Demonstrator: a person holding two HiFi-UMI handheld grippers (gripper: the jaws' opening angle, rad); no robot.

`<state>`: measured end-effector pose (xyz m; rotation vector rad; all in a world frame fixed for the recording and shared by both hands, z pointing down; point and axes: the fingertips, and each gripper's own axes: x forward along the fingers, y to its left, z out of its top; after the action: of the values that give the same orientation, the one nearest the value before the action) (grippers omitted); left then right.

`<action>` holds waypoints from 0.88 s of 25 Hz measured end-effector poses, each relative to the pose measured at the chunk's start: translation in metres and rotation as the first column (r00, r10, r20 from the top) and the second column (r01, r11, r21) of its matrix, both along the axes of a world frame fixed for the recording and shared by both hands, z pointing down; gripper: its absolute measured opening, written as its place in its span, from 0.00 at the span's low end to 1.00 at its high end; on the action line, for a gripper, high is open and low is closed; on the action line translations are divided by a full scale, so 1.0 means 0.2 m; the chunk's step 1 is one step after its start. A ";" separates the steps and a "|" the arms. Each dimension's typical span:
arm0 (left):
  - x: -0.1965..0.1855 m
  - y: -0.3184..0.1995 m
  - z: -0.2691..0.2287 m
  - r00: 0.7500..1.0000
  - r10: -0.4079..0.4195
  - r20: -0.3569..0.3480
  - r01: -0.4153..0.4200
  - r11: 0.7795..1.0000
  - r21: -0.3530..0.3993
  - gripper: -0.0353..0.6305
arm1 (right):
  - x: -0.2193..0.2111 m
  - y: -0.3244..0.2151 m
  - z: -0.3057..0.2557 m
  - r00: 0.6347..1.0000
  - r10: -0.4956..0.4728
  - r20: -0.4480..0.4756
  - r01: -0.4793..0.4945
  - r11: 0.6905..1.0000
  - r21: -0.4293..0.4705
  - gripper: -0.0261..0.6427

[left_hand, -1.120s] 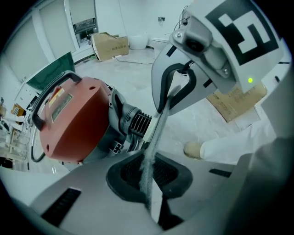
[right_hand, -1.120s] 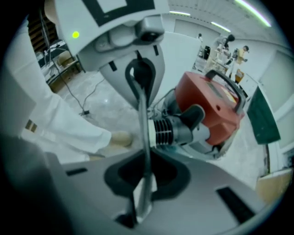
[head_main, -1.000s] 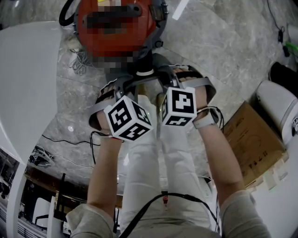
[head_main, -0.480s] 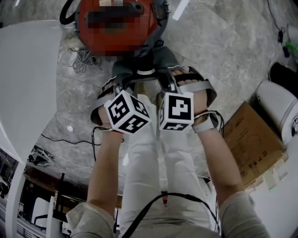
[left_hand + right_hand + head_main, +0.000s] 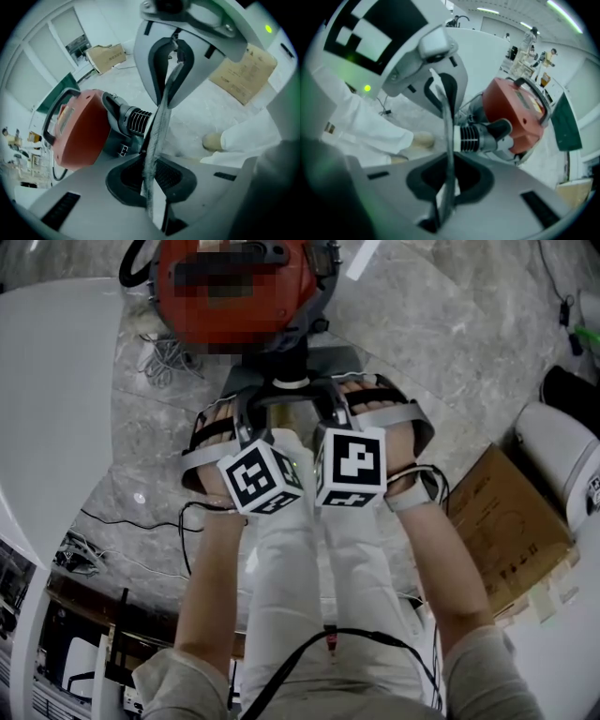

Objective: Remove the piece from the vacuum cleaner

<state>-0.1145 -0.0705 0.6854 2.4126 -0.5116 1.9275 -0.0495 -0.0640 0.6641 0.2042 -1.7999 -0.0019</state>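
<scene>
You are gripping the thin grey piece [image 5: 158, 126] with both tongs. The left gripper [image 5: 151, 204] is pinching it, jaws pressed together on the strip, and the right gripper [image 5: 443, 206] is clamping it the same way. The piece is running edge-on from one gripper to the other. In the head view it is arching at upper centre, just below the red vacuum cleaner [image 5: 281, 310]. The cleaner's ribbed hose collar [image 5: 472, 138] is showing just behind the strip. Both grippers are pointing steeply down, side by side in mid-frame.
</scene>
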 end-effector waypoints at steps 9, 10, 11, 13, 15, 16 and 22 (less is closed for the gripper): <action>0.03 0.01 -0.03 0.995 0.097 -0.037 -0.095 0.994 0.058 0.36 | -0.01 0.01 0.02 1.000 0.003 0.008 -0.003 1.000 -0.023 0.09; 0.04 0.01 -0.03 0.992 0.118 -0.036 -0.116 0.992 0.046 0.36 | -0.01 0.01 0.02 1.000 0.003 0.007 -0.003 1.000 -0.021 0.09; 0.05 0.02 -0.02 0.990 0.139 -0.028 -0.138 0.990 0.034 0.36 | -0.01 0.00 0.01 1.000 0.004 0.005 -0.004 1.000 -0.017 0.09; 0.06 0.03 -0.01 0.984 0.175 0.005 -0.176 0.984 0.037 0.36 | -0.01 0.00 0.01 1.000 0.004 0.004 -0.004 1.000 -0.013 0.09; 0.06 0.01 -0.02 0.983 0.183 0.021 -0.184 0.980 0.079 0.27 | -0.01 0.01 0.02 1.000 0.009 0.014 -0.008 1.000 -0.017 0.09; 0.06 -0.01 -0.03 0.985 0.170 0.008 -0.170 0.981 0.093 0.15 | -0.01 0.02 0.02 0.999 0.019 0.027 -0.018 1.000 -0.021 0.09; 0.11 0.00 -0.09 0.988 0.152 -0.019 -0.150 0.987 0.059 0.13 | 0.03 0.00 0.08 0.974 0.185 0.130 -0.173 0.980 -0.097 0.09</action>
<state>-0.0918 -0.0707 0.6675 2.5770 -0.3991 1.9631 -0.0431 -0.0641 0.6810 0.3111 -1.9102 0.2220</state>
